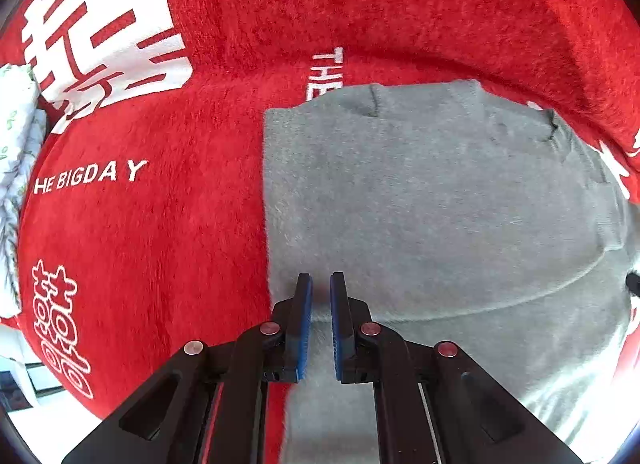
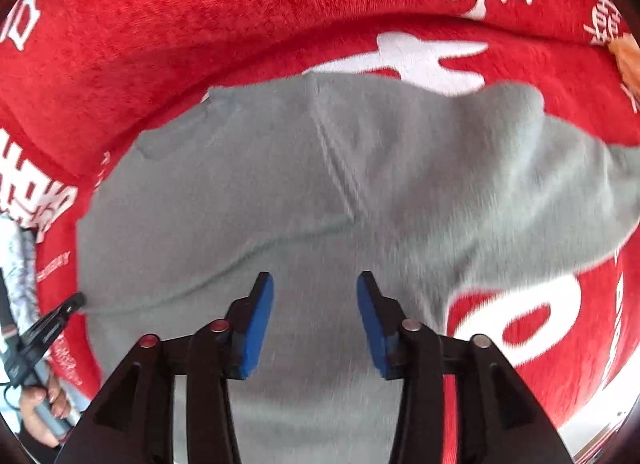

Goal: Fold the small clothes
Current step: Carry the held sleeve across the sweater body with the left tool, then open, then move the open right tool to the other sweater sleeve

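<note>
Red blanket point(image 1: 160, 223) under grey garment point(image 1: 420, 203)

The garment point(image 1: 440, 203) was plain grey, with no print on it. Beneath and all around it lay a bright red blanket point(image 1: 180, 223) patterned with large white Chinese characters and small white lettering reading "THE BIGDAY". Beyond the blanket's edge, left of the garment, showed a white cloth point(image 1: 16, 143) with a faint green leaf pattern. Both the left gripper point(image 1: 321, 284) and the right gripper point(image 2: 316, 284) were black, their jaws faced with blue pads and set with silvery-red rivets.
</note>
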Demonstrator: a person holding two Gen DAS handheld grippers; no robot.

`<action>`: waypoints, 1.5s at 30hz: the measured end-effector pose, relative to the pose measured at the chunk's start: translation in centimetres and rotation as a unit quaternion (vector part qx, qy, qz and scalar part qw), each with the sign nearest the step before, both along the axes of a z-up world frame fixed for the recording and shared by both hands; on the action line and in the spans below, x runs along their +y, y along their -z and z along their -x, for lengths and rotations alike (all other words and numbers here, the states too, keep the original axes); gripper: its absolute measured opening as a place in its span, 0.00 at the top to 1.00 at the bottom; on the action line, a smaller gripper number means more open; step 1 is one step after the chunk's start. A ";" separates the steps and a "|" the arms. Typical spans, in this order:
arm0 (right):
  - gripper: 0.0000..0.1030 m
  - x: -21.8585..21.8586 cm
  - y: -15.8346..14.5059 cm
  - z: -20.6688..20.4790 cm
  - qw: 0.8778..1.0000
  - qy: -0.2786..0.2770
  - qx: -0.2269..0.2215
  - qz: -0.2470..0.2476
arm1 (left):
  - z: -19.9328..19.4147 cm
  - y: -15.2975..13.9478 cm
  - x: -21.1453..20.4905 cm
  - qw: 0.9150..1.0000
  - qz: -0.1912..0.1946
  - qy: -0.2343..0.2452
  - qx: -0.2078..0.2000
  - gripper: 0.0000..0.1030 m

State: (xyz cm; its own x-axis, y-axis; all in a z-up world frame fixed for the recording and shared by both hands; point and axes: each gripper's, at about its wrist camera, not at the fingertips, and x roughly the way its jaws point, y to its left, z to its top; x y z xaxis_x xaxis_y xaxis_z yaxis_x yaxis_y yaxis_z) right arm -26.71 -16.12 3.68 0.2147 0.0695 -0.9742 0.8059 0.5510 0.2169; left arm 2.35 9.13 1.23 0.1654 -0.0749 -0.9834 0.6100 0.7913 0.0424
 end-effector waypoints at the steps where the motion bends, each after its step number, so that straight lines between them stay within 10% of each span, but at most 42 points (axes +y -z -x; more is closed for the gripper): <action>1: 0.47 0.5 -0.3 0.3 1.000 -0.004 0.000 -0.003 | 0.3 -0.2 -0.2 1.000 0.000 0.001 0.001 0.90; 11: 0.36 4.0 -1.1 1.9 0.999 -0.017 -0.005 -0.036 | 5.1 -1.5 -2.2 0.999 0.012 0.028 0.034 0.90; 12: 0.34 4.1 -1.2 2.1 0.999 -0.017 -0.006 -0.039 | 5.4 -1.5 -2.3 0.999 0.019 0.029 0.039 0.82; 13: 0.31 4.2 -1.2 2.2 0.999 -0.017 -0.009 -0.041 | 5.7 -1.5 -2.5 0.998 0.021 0.029 0.042 0.29; 14: 0.30 4.2 -1.2 2.2 0.999 -0.017 -0.011 -0.043 | 6.1 -1.5 -2.7 0.999 0.016 0.028 0.043 0.00; 45: 0.24 2.7 1.3 6.4 0.994 0.018 -0.034 -0.107 | 12.9 0.9 -10.3 0.996 -0.032 0.067 0.049 0.01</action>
